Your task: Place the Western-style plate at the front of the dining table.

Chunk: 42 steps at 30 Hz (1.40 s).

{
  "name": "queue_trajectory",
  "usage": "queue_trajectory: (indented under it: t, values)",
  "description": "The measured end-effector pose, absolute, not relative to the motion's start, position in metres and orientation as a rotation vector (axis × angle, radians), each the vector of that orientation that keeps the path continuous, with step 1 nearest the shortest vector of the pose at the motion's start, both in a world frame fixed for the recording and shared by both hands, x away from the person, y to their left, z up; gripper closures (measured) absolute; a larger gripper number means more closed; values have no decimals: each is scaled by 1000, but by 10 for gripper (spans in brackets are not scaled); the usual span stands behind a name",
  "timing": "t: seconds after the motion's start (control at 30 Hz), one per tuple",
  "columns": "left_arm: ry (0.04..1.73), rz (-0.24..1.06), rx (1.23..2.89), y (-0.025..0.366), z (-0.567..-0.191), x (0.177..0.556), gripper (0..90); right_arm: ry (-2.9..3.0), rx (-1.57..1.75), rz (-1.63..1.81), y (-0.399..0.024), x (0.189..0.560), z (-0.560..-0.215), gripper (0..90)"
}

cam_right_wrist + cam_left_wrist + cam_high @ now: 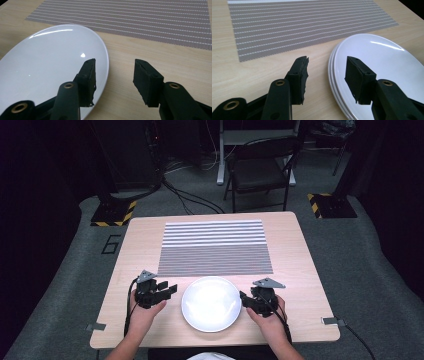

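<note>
Dark room all around, grey carpet underneath, a black chair (260,167) parked at the far side, and right in the middle sits the pale wooden table (140,240). Biggest thing on it is the striped grey placemat (215,247), laid flat across the far half, squared up with the table edges. Just in front of it, near the person's edge and centred between both hands, lies the white plate (210,303), apart from the mat with a strip of bare wood between them. From the left gripper view the plate (377,65) shows a doubled rim, so it looks like a stack of plates, though I cannot tell how many.

Now the hands. On one side, the left gripper (162,290) hovers just beside the plate's left rim, black jaws pointing in toward it. Its own view shows the left gripper (327,75) with jaws apart, one over bare wood, the other over the plate's edge, nothing pinched between them. Over on the other side, the right gripper (246,298) sits at the plate's right rim. Close up, the right gripper (115,75) also has its jaws apart, straddling the rim of the plate (50,65), pads not pressing on it.
</note>
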<state>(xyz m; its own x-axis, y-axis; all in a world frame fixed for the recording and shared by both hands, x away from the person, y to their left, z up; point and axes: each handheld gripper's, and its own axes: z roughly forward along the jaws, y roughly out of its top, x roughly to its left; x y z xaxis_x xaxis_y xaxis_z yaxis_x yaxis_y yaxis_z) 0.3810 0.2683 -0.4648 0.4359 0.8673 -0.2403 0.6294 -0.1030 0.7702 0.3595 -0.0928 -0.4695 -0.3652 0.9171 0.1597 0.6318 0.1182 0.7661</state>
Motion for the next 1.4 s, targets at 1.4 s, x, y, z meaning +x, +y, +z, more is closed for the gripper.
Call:
queue_trajectory:
  t: [1.4]
  values:
    - [1273,279,1835,237,-504,360,587,2014,1574,1099,-72,348,-506,513]
